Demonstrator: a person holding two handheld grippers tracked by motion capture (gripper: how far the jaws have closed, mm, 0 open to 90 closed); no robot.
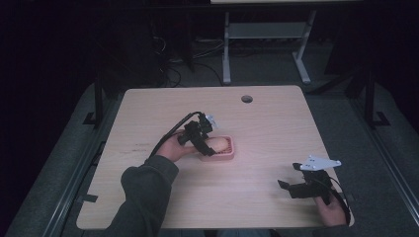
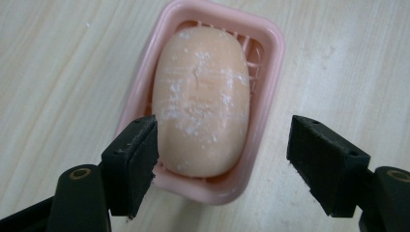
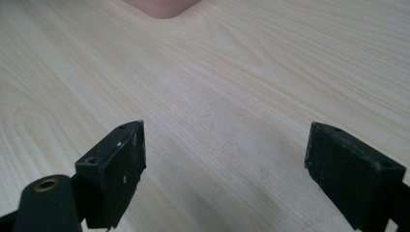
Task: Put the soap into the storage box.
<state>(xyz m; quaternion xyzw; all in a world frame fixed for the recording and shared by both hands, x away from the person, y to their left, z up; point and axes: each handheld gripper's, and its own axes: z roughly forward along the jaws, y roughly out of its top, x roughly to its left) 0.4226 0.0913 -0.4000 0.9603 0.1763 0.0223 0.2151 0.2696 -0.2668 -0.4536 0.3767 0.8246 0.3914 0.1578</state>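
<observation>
Partly hidden dish (image 2: 270,63) under soap (image 2: 203,96) — both claws (image 2: 222,159) (image 3: 225,169) gape apart, empty.

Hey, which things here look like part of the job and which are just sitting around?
Likely part of the job:
- soap bar, lying in the pink soap dish
- left gripper, open, jaws either side of the dish's near end

Just around:
- right gripper, open over bare table
- round hole in tabletop
- white desk frame behind

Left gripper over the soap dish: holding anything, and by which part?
Nothing held. The left gripper is open, jaws either side of the near end of the soap and pink dish. The right gripper is open over bare table.
</observation>
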